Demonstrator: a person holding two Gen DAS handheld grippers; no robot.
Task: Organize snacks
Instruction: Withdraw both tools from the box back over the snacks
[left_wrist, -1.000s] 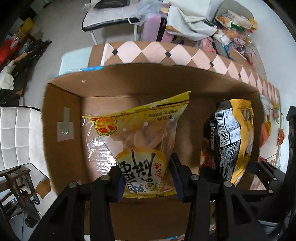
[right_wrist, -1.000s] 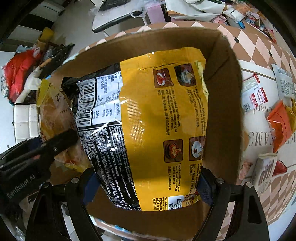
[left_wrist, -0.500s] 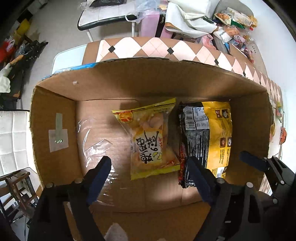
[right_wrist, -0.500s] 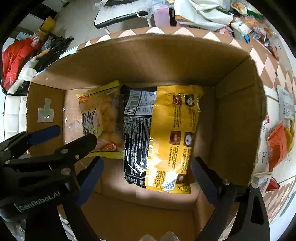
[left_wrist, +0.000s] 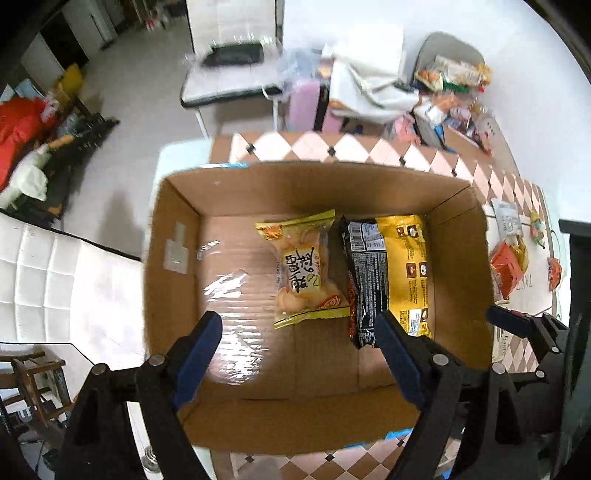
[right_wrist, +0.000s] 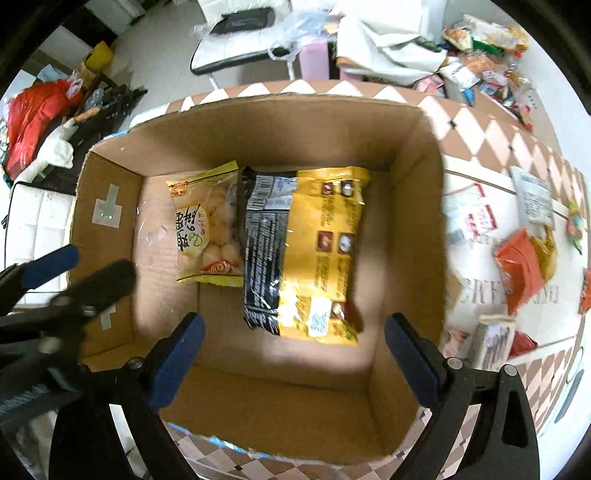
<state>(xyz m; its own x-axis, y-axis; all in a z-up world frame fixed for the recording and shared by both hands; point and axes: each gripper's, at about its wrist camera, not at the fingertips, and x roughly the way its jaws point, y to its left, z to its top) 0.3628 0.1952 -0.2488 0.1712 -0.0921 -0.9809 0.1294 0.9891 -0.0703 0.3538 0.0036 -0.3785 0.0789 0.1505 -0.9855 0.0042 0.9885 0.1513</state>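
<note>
An open cardboard box (left_wrist: 173, 236) (right_wrist: 410, 155) stands on the checkered table. Two snack packs lie flat side by side on its floor: a small yellow bag of round snacks (left_wrist: 304, 269) (right_wrist: 205, 225) and a larger black and yellow noodle pack (left_wrist: 391, 273) (right_wrist: 303, 247). My left gripper (left_wrist: 297, 336) hangs open above the box's near side, nothing between its blue pads. My right gripper (right_wrist: 293, 338) is open too, high over the noodle pack and clear of it. In the right wrist view the left gripper's fingers (right_wrist: 55, 262) show at the left edge.
More loose snack packets lie on the table right of the box, among them an orange one (right_wrist: 524, 269) and white ones (right_wrist: 532, 199). A white padded seat (left_wrist: 48, 280) is left of the box. Chairs, bags and clutter (left_wrist: 454, 92) stand beyond the table.
Both grippers let go of their packs, opened wide and rose out of the box. The yellow bag and the noodle pack now lie flat on the box floor.
</note>
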